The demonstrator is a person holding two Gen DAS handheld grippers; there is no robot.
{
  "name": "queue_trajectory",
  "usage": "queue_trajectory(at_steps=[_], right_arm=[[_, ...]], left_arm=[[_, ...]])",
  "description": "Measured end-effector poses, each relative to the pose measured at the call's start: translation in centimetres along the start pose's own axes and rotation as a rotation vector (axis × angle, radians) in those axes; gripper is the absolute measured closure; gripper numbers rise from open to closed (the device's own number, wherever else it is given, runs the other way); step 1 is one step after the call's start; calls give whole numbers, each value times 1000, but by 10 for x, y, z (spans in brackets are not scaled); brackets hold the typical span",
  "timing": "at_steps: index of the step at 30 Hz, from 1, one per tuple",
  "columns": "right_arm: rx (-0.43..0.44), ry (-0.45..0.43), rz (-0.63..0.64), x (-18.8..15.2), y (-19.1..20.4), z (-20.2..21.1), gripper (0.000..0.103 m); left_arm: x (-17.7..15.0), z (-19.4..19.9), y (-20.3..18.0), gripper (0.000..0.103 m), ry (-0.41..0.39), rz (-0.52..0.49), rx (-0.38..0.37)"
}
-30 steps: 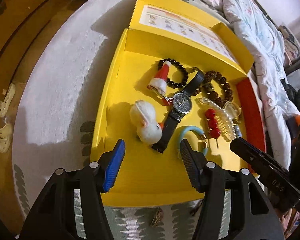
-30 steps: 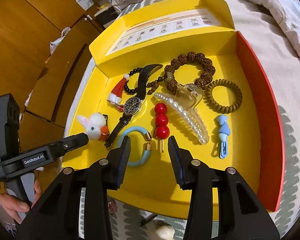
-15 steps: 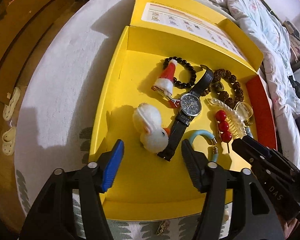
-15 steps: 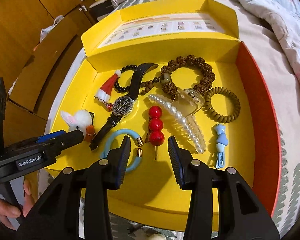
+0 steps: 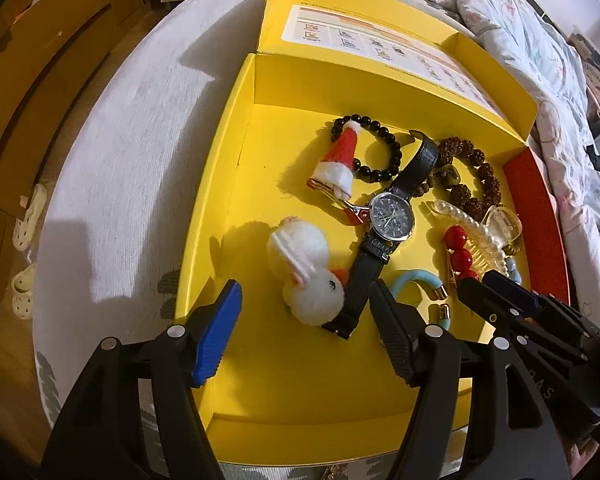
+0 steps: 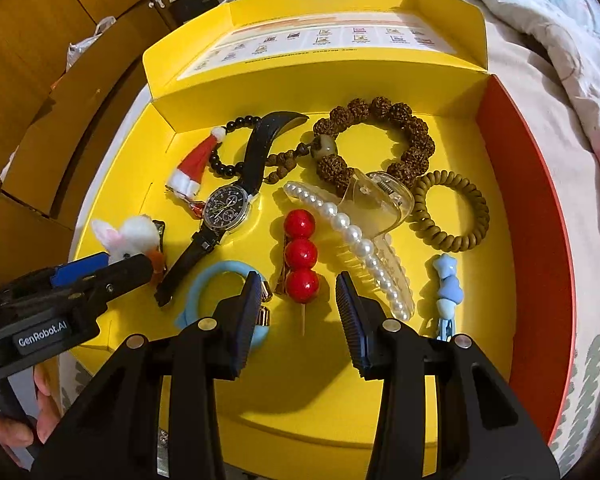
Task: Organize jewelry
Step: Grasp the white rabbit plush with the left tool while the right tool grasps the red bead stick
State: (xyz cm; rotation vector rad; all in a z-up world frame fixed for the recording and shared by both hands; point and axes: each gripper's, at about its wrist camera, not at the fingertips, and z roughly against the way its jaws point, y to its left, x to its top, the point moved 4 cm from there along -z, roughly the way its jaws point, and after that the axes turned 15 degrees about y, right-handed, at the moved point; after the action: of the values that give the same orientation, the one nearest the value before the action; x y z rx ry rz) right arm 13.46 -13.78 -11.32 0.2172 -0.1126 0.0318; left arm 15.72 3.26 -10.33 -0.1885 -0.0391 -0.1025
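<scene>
Since the earlier frames both grippers have come lower over the yellow box [image 6: 380,392], which lies on the bed [image 5: 120,128]. Left gripper [image 5: 306,328]: jaws spread and opening further, nothing pinched; the white bunny hair clip [image 5: 304,268] lies between and just ahead of the fingertips, beside the wristwatch [image 5: 392,220]. Right gripper [image 6: 298,308]: jaws partly spread, pinching nothing, the stick end of the red bead hairpin [image 6: 300,256] between the tips, untouched. Also on the box floor: blue bracelet [image 6: 212,280], pearl claw clip [image 6: 364,232], black bead bracelet [image 5: 384,148], Santa hat clip [image 5: 340,158], coil hair tie [image 6: 452,212], blue clip [image 6: 448,292].
</scene>
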Motion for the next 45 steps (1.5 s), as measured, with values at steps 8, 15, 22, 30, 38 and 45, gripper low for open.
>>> queue_trajectory(at_steps=[8,15,22,30,38,45], right_arm=[[-34,8,15,5,3,-5,60],[-51,11,19,7,5,-9,60],[-85,7,25,8,8,-11,60],[-113,2,27,9,7,-14,60],[-134,0,39,8,9,-14,60],[-146,-6,48,5,11,-15,61]], left_arm=[[3,-1,0,37,-13,3,4],[4,-2,0,37,-14,6,10],[3,-3,-2,37,-27,-2,37],[5,-5,1,50,-27,6,46],[4,-5,2,59,-25,3,44],[2,-6,-1,70,-14,-5,25]])
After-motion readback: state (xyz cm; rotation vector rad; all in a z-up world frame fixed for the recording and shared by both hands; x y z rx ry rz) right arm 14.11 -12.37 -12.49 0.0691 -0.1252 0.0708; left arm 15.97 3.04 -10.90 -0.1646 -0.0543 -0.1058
